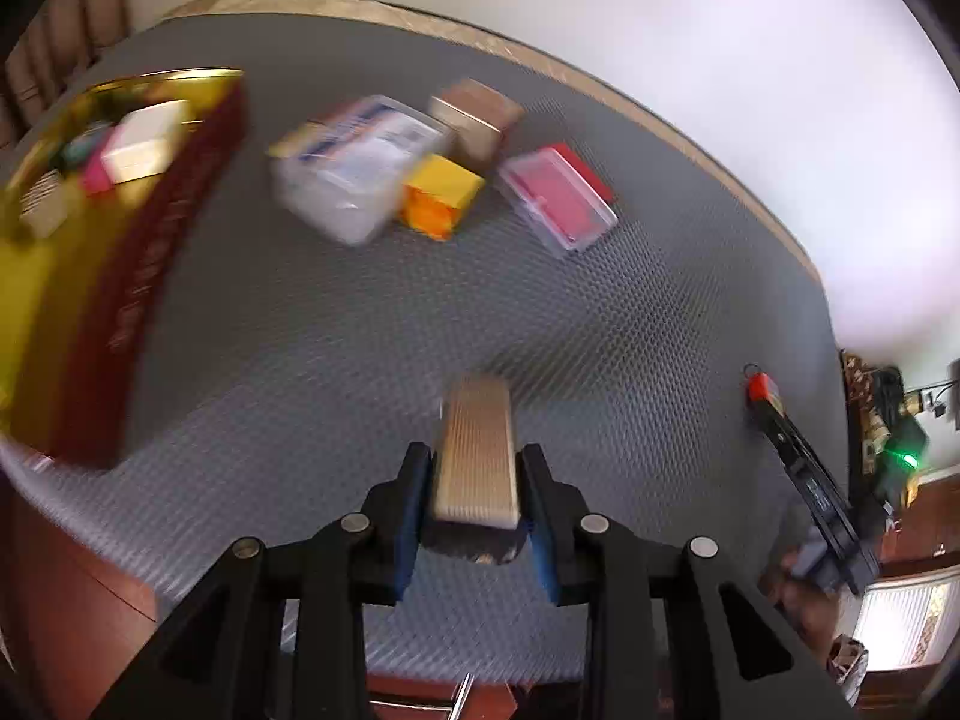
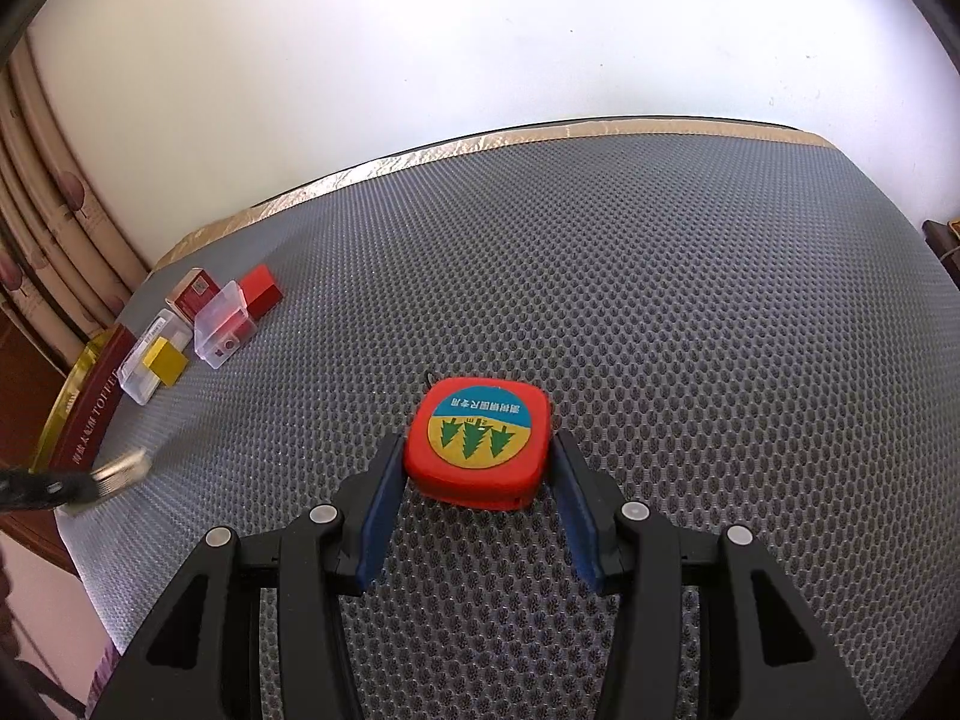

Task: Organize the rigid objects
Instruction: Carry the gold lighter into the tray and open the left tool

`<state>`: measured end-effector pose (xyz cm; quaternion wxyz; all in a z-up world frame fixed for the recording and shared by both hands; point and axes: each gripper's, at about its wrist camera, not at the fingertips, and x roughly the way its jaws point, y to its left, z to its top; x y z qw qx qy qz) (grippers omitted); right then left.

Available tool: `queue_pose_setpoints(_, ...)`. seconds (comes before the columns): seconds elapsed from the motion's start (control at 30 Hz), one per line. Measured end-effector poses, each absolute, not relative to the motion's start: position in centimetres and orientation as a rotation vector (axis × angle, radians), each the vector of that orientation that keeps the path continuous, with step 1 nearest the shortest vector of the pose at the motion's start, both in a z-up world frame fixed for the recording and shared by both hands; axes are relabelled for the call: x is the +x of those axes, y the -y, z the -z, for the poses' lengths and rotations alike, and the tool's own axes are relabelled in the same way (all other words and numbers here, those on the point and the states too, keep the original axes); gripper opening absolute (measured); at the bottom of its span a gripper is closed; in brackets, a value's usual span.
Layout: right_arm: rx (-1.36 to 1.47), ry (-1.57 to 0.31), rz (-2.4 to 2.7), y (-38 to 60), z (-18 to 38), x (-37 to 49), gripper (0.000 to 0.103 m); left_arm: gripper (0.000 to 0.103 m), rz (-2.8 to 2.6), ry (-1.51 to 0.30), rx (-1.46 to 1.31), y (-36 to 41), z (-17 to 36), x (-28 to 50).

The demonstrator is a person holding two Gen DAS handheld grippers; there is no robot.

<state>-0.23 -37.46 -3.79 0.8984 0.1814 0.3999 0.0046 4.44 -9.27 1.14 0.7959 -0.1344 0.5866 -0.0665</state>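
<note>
1. The left hand-held gripper (image 1: 477, 483) is clenched on a ribbed tan box (image 1: 477, 450), held between its blue pads above the grey mesh mat on the table (image 1: 360, 330); the view is motion-blurred, so I judge it is mid-carry.
2. The right hand-held gripper (image 2: 477, 468) straddles a red tape measure (image 2: 478, 441) lying on the mat; its jaws flank it with a slight gap on each side, so it reads as released, not yet gripping.
3. Farther off, at the left, stands the open gold tin (image 1: 90, 228), already holding several small boxes.
4. Beyond, a loose cluster waits: clear case (image 1: 354, 168), yellow box (image 1: 441, 195), red-filled clear case (image 1: 558, 198).
5. Next, likely: lower the tan box into the tin, clearing its red wall.
</note>
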Motion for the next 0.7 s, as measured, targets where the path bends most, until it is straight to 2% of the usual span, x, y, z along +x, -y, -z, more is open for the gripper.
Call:
queue_pose_setpoints(0.2, 0.346, -0.836, 0.006, 36.8, 3.7, -0.1, 0.046, 0.029, 0.037, -1.141, -0.370, -0.6, -6.9, 3.1)
queue_pose_setpoints(0.37, 0.324, -0.843, 0.019, 36.1, 3.7, 0.0, 0.046, 0.029, -0.074, -1.075, -0.360, -8.9, -9.6, 6.4)
queue_pose_setpoints(0.5, 0.306, -0.849, 0.029, 35.5, 3.7, 0.3, 0.046, 0.029, -0.141, -1.086, -0.354, -13.6, -8.3, 9.7)
queue_pose_setpoints(0.7, 0.289, -0.855, 0.038, 34.9, 3.9, 0.6, 0.046, 0.029, -0.187, -1.093, -0.310, -16.0, -5.5, 13.4)
